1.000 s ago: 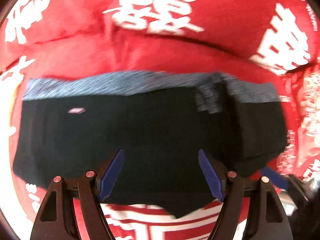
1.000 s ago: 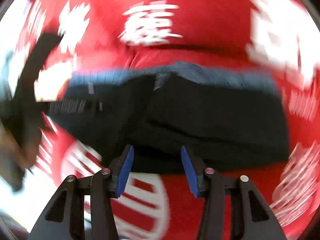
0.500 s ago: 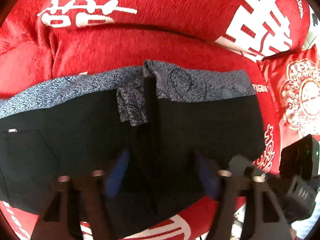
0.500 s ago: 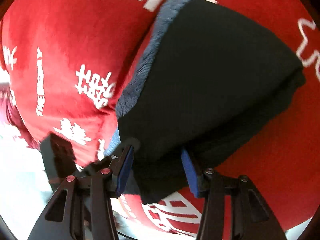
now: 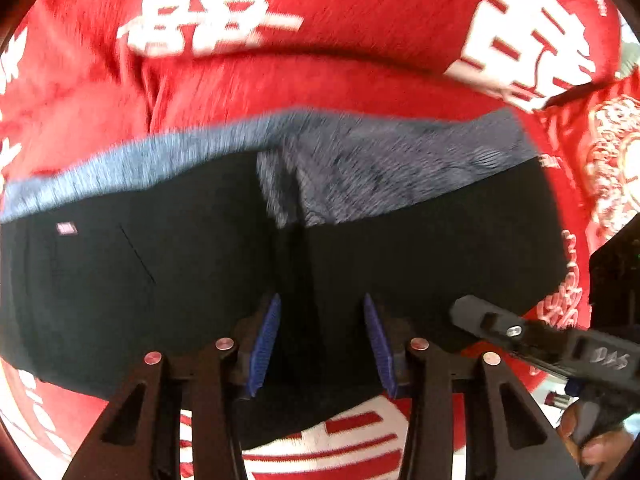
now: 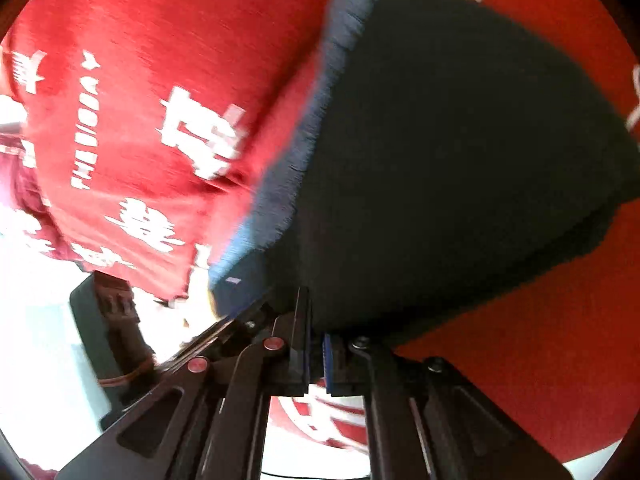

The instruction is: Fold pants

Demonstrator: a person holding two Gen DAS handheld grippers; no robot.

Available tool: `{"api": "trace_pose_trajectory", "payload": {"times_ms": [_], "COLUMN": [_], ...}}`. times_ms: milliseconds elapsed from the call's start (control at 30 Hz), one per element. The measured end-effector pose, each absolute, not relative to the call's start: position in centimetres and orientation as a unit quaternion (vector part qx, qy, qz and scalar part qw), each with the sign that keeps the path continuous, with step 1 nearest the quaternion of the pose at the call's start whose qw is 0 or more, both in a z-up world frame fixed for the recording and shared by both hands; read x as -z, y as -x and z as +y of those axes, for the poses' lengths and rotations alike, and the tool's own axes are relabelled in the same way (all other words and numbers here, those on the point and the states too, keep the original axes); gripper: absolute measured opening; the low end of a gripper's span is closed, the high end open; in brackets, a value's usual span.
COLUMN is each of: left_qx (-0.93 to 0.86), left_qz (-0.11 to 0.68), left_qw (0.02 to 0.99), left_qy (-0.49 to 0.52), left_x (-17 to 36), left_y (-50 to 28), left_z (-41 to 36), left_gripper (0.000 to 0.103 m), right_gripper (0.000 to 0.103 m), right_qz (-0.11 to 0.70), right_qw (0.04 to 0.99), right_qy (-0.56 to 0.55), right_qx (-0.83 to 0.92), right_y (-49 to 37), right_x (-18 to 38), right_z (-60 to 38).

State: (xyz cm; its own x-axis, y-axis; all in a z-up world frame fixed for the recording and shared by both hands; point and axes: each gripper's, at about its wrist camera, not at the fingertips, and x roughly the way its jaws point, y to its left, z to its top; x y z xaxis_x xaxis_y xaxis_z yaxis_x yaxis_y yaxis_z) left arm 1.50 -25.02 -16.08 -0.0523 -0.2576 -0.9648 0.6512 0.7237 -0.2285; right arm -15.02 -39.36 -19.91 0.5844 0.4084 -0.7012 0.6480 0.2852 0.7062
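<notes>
Black pants (image 5: 200, 272) with a blue-grey patterned waistband (image 5: 360, 160) lie spread on a red sofa cover. My left gripper (image 5: 320, 340) is open, its blue pads over the pants' middle seam near the lower edge. My right gripper (image 6: 316, 356) is shut on the near edge of the pants (image 6: 460, 160), which bulge up and away from it in a folded heap. The right gripper also shows in the left wrist view (image 5: 520, 336) at the pants' right edge.
The red cover (image 5: 360, 40) bears large white characters. A red embroidered cushion (image 5: 608, 160) sits at the right. A dark object (image 6: 108, 320) stands beside the sofa at lower left in the right wrist view.
My right gripper has closed on the pants' edge. My left gripper has narrowed its opening and shifted slightly over the pants' middle.
</notes>
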Motion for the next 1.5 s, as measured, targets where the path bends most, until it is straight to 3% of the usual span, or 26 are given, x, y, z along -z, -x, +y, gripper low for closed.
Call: {"api": "trace_pose_trajectory", "payload": {"times_ms": [167,200,300,333,467,667,733,967,1000,1033,1067,1100,1133,1200,1300,1500], "left_qx": [0.330,0.330,0.325,0.322,0.309,0.316,0.321,0.301,0.299,0.291,0.281,0.276,0.273,0.265,0.258,0.233], "left_qz": [0.633,0.632,0.626,0.623,0.613,0.607,0.605,0.606,0.599,0.600,0.611,0.624,0.638,0.649,0.638,0.642], "left_qw": [0.684,0.684,0.688,0.691,0.707,0.711,0.711,0.709,0.713,0.711,0.705,0.700,0.697,0.695,0.702,0.707], "left_qy": [-0.153,-0.158,-0.172,-0.174,-0.170,-0.161,-0.162,-0.197,-0.208,-0.223,-0.226,-0.208,-0.183,-0.161,-0.183,-0.185], "left_x": [16.2,16.1,15.1,14.6,12.7,12.5,13.3,15.8,15.9,16.3,16.9,17.4,17.7,17.5,16.9,15.7], "left_y": [-1.2,-1.1,-1.3,-1.5,-2.7,-3.7,-3.6,-2.1,-1.8,-1.6,-1.6,-1.8,-2.1,-2.5,-2.0,-1.3], "left_z": [-25.1,-25.3,-25.7,-25.8,-26.6,-30.8,-32.5,-32.6,-32.3,-32.1,-31.6,-31.0,-30.3,-29.4,-29.2,-27.9], "left_gripper": [0.061,0.061,0.061,0.061,0.061,0.061,0.061,0.061,0.062,0.077,0.082,0.083,0.083,0.083,0.083,0.083], "right_gripper": [0.008,0.014,0.045,0.048,0.050,0.049,0.040,0.039,0.039,0.039,0.039,0.042,0.053,0.065,0.067,0.069], "right_qz": [0.471,0.490,0.505,0.492,0.442,0.422,0.435,0.499,0.521,0.542,0.572,0.583,0.584,0.583,0.577,0.581], "right_qw": [0.666,0.672,0.704,0.724,0.771,0.706,0.688,0.703,0.712,0.716,0.720,0.725,0.731,0.736,0.723,0.737], "right_qy": [-0.575,-0.553,-0.499,-0.483,-0.456,-0.559,-0.577,-0.505,-0.468,-0.434,-0.380,-0.351,-0.330,-0.305,-0.346,-0.300], "right_qx": [0.070,0.053,0.014,0.004,0.053,0.103,0.070,0.040,0.050,0.068,0.098,0.112,0.125,0.160,0.158,0.171], "right_y": [14.7,14.4,14.2,14.5,15.9,16.0,14.7,12.2,11.7,11.0,10.3,9.8,9.4,9.6,10.7,14.6], "right_x": [20.5,19.5,16.1,14.4,11.2,17.5,19.9,18.8,18.2,18.0,18.1,18.2,18.3,18.1,17.5,13.9], "right_z": [-39.6,-39.6,-40.4,-41.4,-48.1,-57.3,-57.7,-56.1,-55.5,-55.0,-54.3,-53.8,-53.3,-52.9,-52.8,-50.1]}}
